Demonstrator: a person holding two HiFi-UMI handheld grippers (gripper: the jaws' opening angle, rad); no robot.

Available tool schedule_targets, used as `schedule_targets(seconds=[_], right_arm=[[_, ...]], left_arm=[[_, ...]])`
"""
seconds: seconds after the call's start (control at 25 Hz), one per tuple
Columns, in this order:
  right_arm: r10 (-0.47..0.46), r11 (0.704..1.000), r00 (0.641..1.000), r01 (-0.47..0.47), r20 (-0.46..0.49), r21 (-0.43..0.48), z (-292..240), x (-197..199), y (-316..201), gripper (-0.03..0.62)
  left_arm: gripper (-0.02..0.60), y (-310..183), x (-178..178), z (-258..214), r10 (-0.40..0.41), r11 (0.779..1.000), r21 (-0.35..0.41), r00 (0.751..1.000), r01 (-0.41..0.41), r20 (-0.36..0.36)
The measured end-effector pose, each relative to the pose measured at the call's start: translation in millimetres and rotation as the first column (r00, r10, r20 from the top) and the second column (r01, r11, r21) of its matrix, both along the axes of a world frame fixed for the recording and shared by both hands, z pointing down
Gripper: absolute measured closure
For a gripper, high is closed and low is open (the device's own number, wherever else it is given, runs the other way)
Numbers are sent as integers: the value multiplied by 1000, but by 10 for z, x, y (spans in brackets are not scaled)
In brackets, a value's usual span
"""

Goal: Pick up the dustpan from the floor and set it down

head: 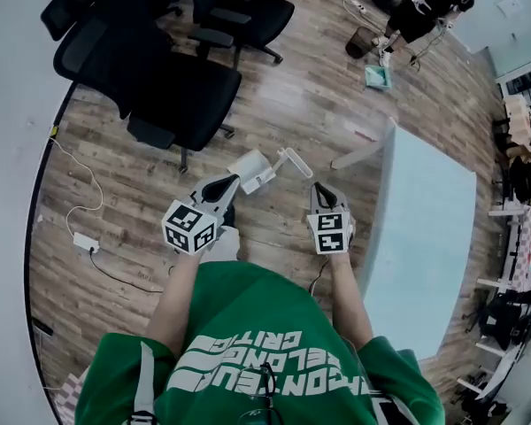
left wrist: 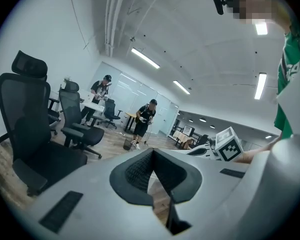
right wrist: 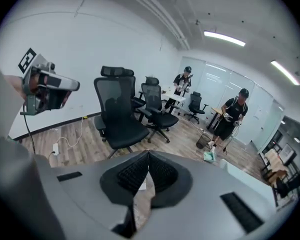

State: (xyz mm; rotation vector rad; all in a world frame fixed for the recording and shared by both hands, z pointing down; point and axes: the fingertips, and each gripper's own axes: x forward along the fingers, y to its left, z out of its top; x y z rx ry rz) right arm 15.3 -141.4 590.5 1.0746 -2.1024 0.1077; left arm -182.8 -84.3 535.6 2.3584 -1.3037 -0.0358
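Observation:
In the head view the white dustpan (head: 250, 168) lies on the wood floor, its pale handle part (head: 294, 161) to its right. Both grippers are held above the floor in front of the person in the green shirt. My left gripper (head: 223, 186) is just short of the dustpan, apart from it, jaws shut with nothing in them (left wrist: 152, 151). My right gripper (head: 323, 189) is to the dustpan's right, also shut and empty (right wrist: 149, 153). Each gripper shows in the other's view: the left gripper (right wrist: 45, 86), the right gripper's marker cube (left wrist: 228, 144).
Black office chairs (head: 173, 87) stand beyond the dustpan to the left. A long pale table (head: 420, 237) runs along the right. A power strip with cables (head: 86, 242) lies by the left wall. Far off are a person (head: 425, 3) and a small bin (head: 361, 42).

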Motion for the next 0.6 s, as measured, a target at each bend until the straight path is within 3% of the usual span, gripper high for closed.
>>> schedule_targets(seconds=[0.36, 0.6], right_arm=[[16, 1000, 982, -20, 187, 19, -359, 618, 1287, 586], [57, 998, 970, -63, 235, 19, -511, 1179, 2035, 586]], left_arm=[[580, 1179, 992, 41, 64, 998, -12, 997, -64, 38], [580, 1844, 1522, 0, 98, 995, -15, 994, -97, 52]])
